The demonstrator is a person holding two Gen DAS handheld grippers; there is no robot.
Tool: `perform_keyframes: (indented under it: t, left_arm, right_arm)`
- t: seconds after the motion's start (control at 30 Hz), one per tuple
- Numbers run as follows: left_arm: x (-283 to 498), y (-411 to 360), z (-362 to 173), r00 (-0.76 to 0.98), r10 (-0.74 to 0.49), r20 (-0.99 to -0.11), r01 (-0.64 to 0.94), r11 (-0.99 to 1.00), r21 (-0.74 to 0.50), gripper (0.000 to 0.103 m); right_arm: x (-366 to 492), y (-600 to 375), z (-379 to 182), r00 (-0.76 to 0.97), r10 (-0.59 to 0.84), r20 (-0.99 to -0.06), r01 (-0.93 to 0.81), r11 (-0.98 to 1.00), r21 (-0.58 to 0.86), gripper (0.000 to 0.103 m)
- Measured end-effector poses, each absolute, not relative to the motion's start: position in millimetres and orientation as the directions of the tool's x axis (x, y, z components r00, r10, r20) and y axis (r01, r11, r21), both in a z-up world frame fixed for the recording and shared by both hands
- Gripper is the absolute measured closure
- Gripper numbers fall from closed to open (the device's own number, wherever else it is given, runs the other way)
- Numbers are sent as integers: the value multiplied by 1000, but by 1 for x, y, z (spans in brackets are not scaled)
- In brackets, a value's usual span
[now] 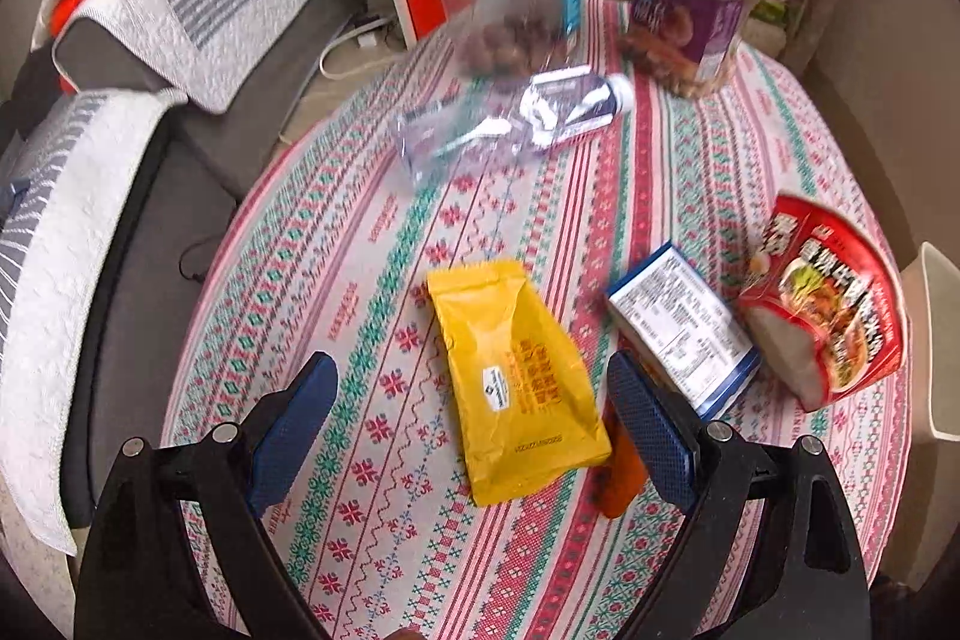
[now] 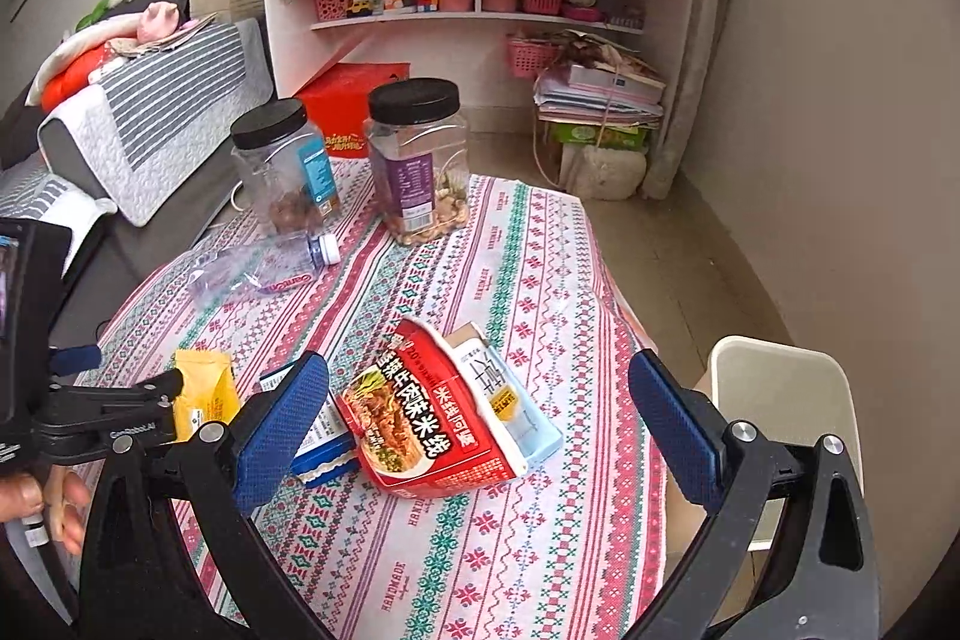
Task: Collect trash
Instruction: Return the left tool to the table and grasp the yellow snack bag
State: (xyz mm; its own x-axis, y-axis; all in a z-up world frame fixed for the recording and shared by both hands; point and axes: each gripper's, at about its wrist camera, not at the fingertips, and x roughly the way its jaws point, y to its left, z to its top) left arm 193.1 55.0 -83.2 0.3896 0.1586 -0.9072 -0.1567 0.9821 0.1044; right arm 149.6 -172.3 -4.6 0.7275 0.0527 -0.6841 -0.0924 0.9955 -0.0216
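Patterned tablecloth [image 1: 372, 280], yellow pouch [image 1: 516, 382] between left tongs [image 1: 474, 424].

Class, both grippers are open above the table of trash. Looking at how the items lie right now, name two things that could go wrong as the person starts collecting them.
1. The red noodle bowl lies tipped on its side, overlapping a pale blue carton and touching the blue-and-white box; the right gripper may catch or shove more than one.
2. The yellow packet lies flat on the tablecloth, partly covering an orange item. The left gripper could slip off it or pinch the cloth.
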Motion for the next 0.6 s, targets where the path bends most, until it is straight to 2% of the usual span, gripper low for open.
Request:
perform_keyframes:
  t: [0.17, 0.33, 0.43, 0.57, 0.6]
  left_arm:
    - [206, 69, -122, 280, 78, -957, -226, 974, 13, 14]
    - [216, 62, -140, 253, 105, -962, -241, 970, 42, 14]
    - [219, 55, -148, 234, 62, -970, -235, 972, 5, 14]
    - [219, 45, -158, 216, 93, -972, -224, 974, 43, 15]
    - [218, 45, -160, 207, 79, -975, -228, 973, 31, 21]
  right_arm:
    - [152, -168, -14, 698, 57, -714, -111, 993, -30, 7]
    - [154, -171, -21, 681, 47, -731, -116, 992, -44, 7]
    - [155, -173, -22, 674, 46, -737, -119, 992, -46, 7]
    - [157, -173, -24, 663, 49, -747, -128, 991, -49, 7]
    - [157, -172, -24, 660, 52, -750, -132, 990, -48, 7]
